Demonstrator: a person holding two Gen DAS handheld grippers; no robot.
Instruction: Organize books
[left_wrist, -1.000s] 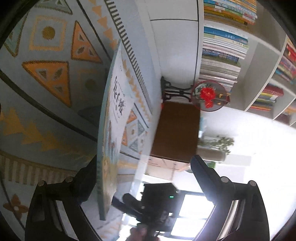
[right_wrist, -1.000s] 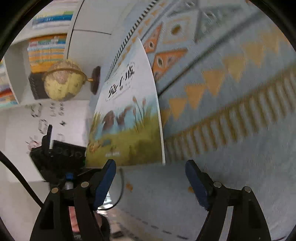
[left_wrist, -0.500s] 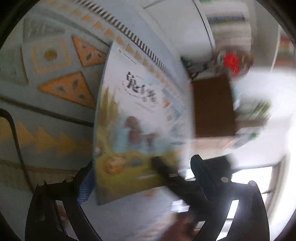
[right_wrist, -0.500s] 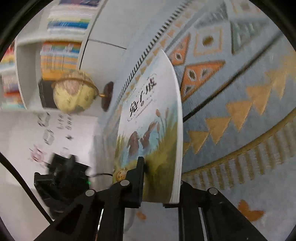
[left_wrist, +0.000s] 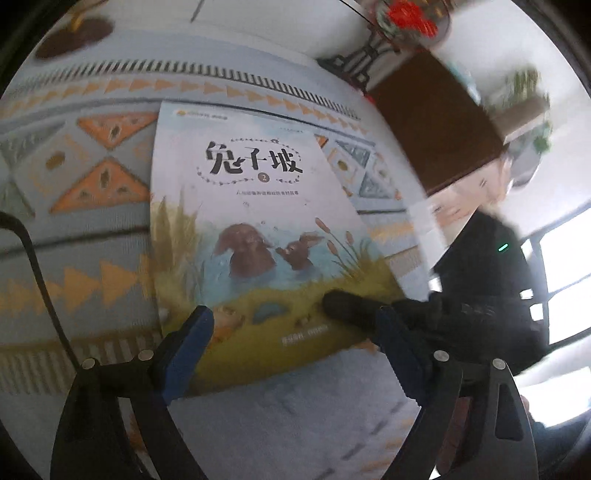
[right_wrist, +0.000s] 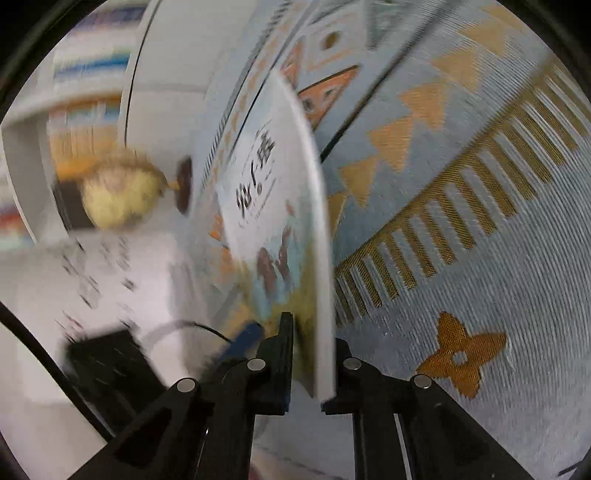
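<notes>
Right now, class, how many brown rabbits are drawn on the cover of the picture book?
2. A larger rabbit sits in the water at the cover's centre, and a smaller rabbit is just to its right, facing it. None appear hidden.

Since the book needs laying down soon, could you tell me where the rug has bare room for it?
The rug is bare to the right of the book, from the striped band to the orange flower shape. It is also free in front of the left gripper. Crowded spots: the globe beside the shelves, and the brown cabinet beyond the rug's edge.
</notes>
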